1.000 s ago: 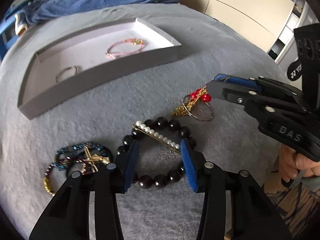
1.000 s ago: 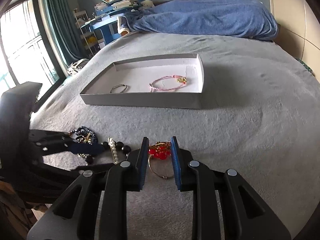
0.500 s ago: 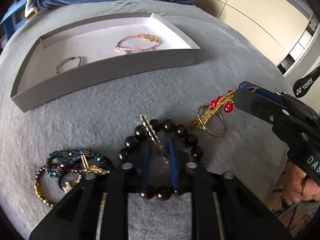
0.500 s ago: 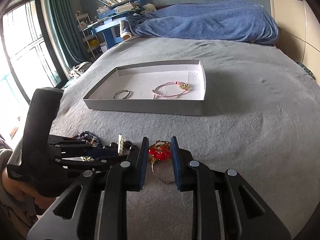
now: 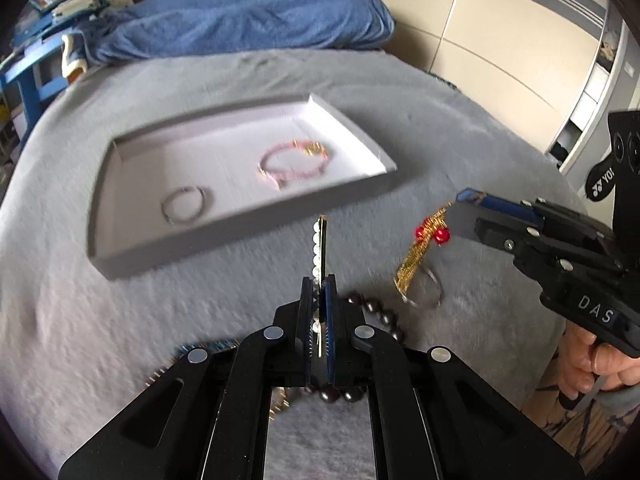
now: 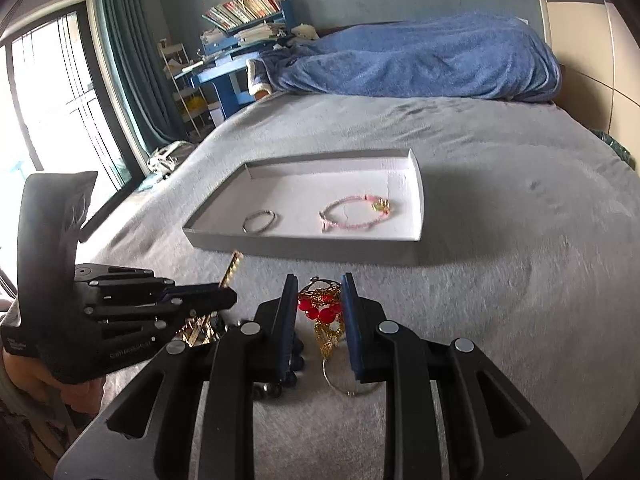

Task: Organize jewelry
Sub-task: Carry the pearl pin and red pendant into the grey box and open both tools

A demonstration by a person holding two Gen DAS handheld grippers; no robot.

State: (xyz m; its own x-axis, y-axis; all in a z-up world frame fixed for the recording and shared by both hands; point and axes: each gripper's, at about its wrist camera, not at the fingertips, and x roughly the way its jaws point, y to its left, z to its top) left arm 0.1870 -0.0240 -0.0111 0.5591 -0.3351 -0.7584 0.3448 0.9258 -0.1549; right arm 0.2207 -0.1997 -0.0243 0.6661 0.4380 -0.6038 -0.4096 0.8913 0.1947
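Note:
My left gripper (image 5: 319, 280) is shut on a gold hair clip with pearls (image 5: 320, 240), which stands upright out of the jaws above the grey bed. From the right wrist view, the left gripper (image 6: 224, 296) is at the left with the clip (image 6: 232, 268) sticking up. My right gripper (image 6: 319, 280) is shut on a gold chain ornament with red beads (image 6: 320, 312); its silver hoop (image 5: 424, 300) hangs down to the blanket. A dark bead bracelet (image 5: 376, 312) lies under the left gripper. The white tray (image 5: 240, 240) beyond holds a pink bracelet (image 5: 294, 164) and a silver bangle (image 5: 184, 204).
Blue and gold bead bracelets (image 5: 208, 346) lie at the lower left, half hidden by the gripper. A blue blanket (image 6: 420, 60) is heaped at the bed's far end. A bookshelf (image 6: 244, 8) and a window stand at the left, a wardrobe (image 5: 500, 40) at the right.
The left gripper's jaws closed on the pearl clip and lifted it off the dark bead bracelet. The right gripper rose a little, pulling the red-bead ornament up from the blanket.

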